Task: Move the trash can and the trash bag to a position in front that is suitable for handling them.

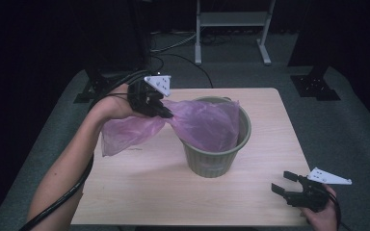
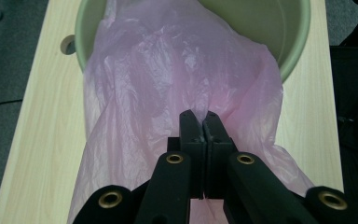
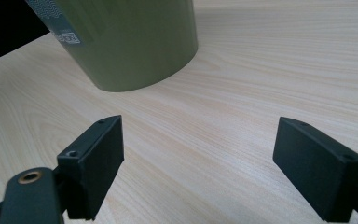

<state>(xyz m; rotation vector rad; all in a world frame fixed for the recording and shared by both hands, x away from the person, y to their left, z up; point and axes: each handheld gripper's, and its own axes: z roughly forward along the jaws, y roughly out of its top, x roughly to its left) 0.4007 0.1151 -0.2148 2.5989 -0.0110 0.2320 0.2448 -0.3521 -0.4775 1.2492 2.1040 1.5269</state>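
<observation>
The wooden table (image 1: 144, 192) is my widest ground: its near half lies bare in front of me, a broad strip of board between the bin and the near edge, and more open board to the right of the bin out to the table's right edge. Beyond the far edge the grey floor carries a white stand (image 1: 231, 29) and black cables.

The green bin (image 1: 217, 161) stands upright near the middle of the table, a little toward the far side. In my right gripper view its wall (image 3: 130, 42) rises just ahead, with bare wood between it and my jaws.

The pink plastic bag (image 1: 202, 122) hangs partly inside the bin; it drapes over the left part of the rim, and a loose tail of it trails out to the left above the table (image 1: 125, 137), reaching near the table's left edge.

My left gripper (image 1: 166, 113) sits over the left side of the bin, just outside its rim, jaws pinched tight together on a fold of the bag; in the left gripper view the film bunches around the tips (image 2: 204, 122).

My right gripper (image 1: 283, 182) rests low at the near right corner, well apart from the bin, jaws spread wide with nothing between them but wood.
</observation>
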